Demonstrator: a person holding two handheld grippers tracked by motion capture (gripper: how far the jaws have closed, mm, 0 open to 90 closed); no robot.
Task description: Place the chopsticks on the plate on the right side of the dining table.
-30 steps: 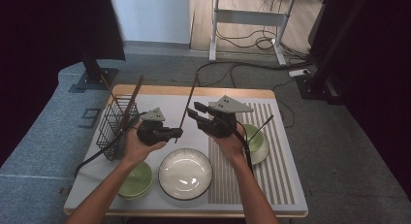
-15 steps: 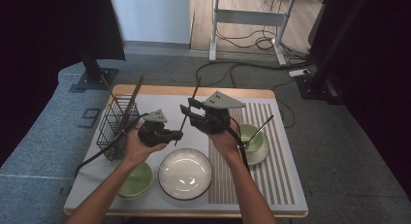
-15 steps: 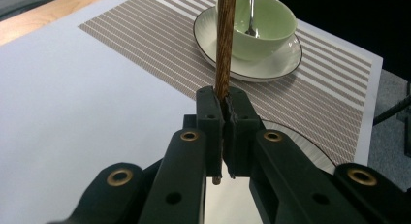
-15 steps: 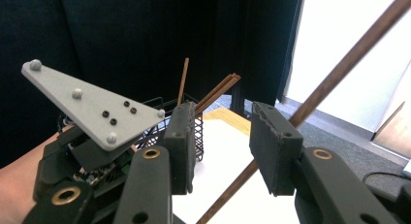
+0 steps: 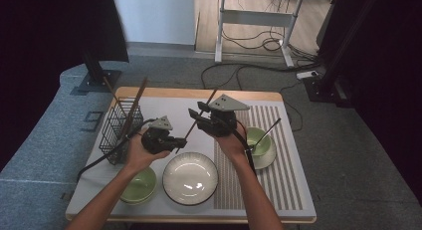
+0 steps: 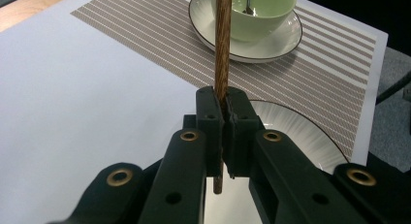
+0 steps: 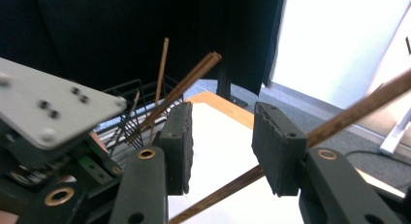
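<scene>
Keep your left gripper (image 6: 225, 115) clamped on the chopstick (image 6: 223, 49); your right gripper (image 7: 220, 141), jaws just opening, stands apart—withdraw slowly.

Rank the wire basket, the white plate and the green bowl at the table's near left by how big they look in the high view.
1. white plate
2. wire basket
3. green bowl, partly hidden by the forearm

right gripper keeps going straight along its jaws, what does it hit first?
Probably the wire basket with its upright chopsticks, which lie ahead of the right gripper, past the left gripper. Depth is unclear. Its jaws have just been opening around a chopstick.
</scene>
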